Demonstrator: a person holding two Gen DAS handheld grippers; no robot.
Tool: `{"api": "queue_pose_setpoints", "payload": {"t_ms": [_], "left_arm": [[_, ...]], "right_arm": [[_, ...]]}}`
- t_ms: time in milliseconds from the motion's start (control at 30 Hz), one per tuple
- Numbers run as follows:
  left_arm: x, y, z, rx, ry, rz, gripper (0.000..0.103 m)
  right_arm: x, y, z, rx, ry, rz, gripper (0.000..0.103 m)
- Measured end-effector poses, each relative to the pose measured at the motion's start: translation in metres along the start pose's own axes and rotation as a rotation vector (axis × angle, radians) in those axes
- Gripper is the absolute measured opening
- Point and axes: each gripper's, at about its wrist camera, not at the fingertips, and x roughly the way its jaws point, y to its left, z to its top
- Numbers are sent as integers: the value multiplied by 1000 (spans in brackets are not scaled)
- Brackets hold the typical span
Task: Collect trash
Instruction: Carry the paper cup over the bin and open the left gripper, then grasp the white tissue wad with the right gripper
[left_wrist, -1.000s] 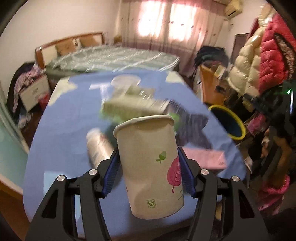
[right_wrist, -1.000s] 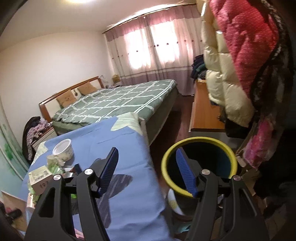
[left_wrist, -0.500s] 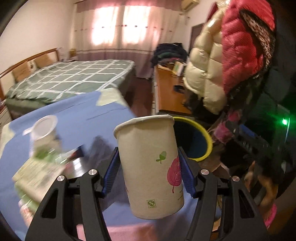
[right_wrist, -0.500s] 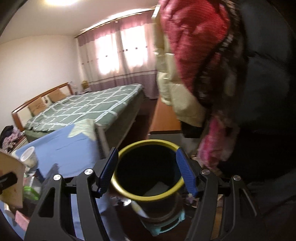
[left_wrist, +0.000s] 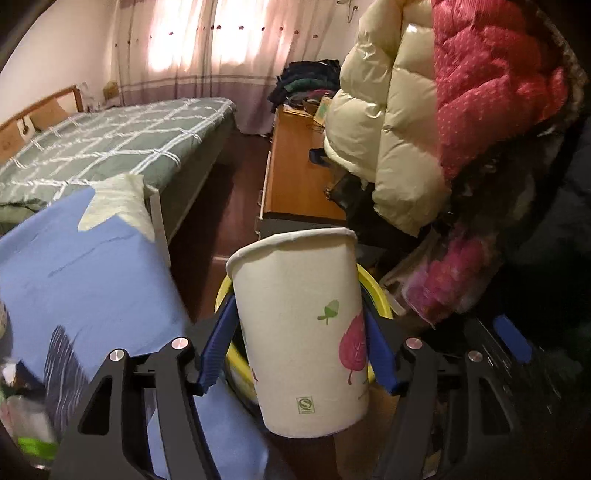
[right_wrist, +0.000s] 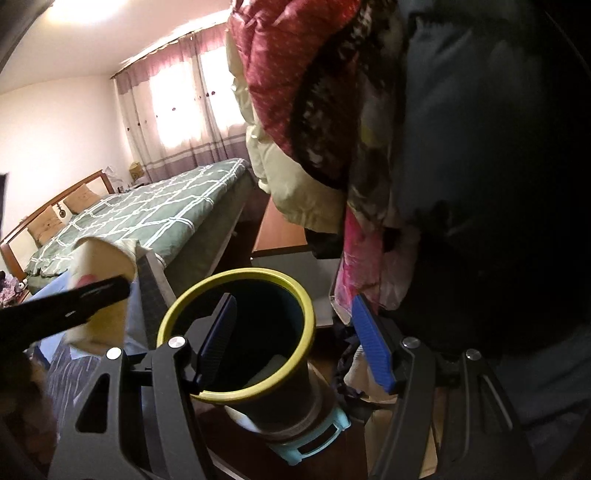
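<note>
**Cup at the bin, release underway**

Step in hand: dropping the paper cup (left_wrist: 299, 332) into the waste bin (right_wrist: 236, 328). Left gripper (left_wrist: 299, 336) has the cup between its blue pads; its jaws are opening, and in the left wrist view the left pad shows a slight gap from the cup wall while the right pad looks still on it. So the grip reads as loosening, cup not yet fallen. Right gripper (right_wrist: 291, 339) stands open with nothing between its fingers, held over the bin's yellow rim.

Where the cup is: in the air, past the edge of the blue-covered table (left_wrist: 74, 266), with the bin rim (left_wrist: 373, 291) showing behind and below it. From the right wrist view the cup (right_wrist: 99, 291) sits beside the bin mouth on the table side, probably not fully over it; blurred, hard to be sure.

Orientation: cup roughly upright, mouth up and tipped slightly away from the camera, base down toward the gripper body. Long axis near vertical, a small lean.

Next move calls for: carry the cup the rest of the way over the opening, then finish opening so it falls inside. Risk, judged: releasing early lands it on the rim or floor.
</note>
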Motion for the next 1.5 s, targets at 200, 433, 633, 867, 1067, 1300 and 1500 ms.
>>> {"api": "queue_pose_setpoints", "payload": {"t_ms": [200, 433, 633, 867, 1067, 1300, 1500], "left_arm": [[38, -5, 5, -35, 18, 55, 87], [0, 1, -1, -73, -5, 65, 90], [-87, 8, -24, -25, -86, 39, 93], [-190, 73, -72, -32, -192, 185, 93], [-270, 163, -125, -197, -243, 402, 93], [-325, 246, -181, -364, -261, 580, 93], [-332, 274, -200, -401, -261, 560, 93]], "right_arm": [[1, -4, -3, 6, 10, -14, 66], [-3, 2, -5, 2, 10, 0, 67], [-6, 31, -13, -38, 28, 71, 67], [-16, 95, -25, -126, 60, 226, 67], [-35, 174, -37, -250, 92, 401, 67], [-48, 282, -37, -417, 146, 613, 67], [-16, 361, -32, -525, 310, 732, 41]]}}
